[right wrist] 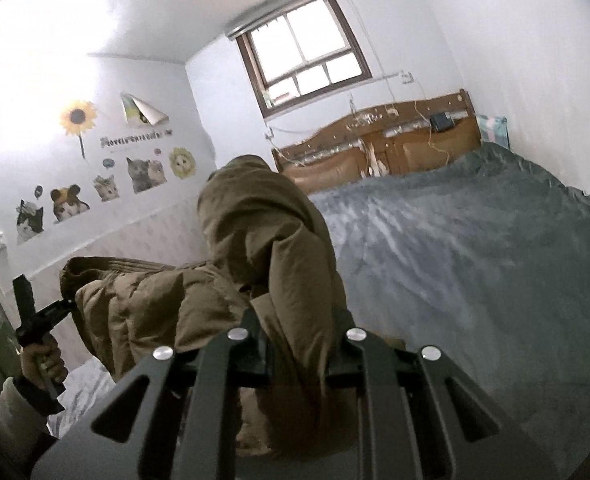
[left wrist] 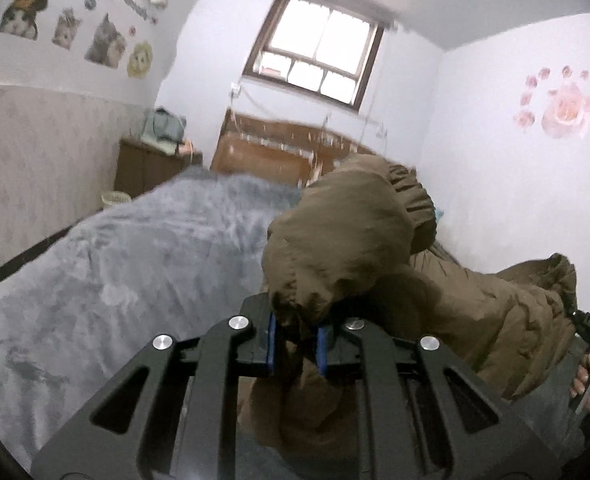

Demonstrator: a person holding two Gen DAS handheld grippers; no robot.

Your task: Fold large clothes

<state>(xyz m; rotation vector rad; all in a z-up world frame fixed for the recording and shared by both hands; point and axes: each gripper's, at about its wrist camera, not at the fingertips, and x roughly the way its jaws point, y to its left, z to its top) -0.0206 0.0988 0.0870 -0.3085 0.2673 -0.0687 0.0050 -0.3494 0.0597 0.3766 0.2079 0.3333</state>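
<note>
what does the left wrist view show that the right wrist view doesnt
Only the left wrist view: pink rose stickers on the side wall, a dark cabinet beside the bed, and the blue pads of the left gripper pinching cloth.

Only the right wrist view: a sunflower sticker, and the right gripper with its jaws closed on the jacket.

Both: the brown jacket, grey bedspread, window, headboard, cat stickers.

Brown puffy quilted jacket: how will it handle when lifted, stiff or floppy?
The brown puffy quilted jacket is probably floppy: it droops between the left gripper and the right gripper. Its quilted padding suggests bulk that may spring back from folds. The smooth shell could slip, though both grips bunch it.
</note>
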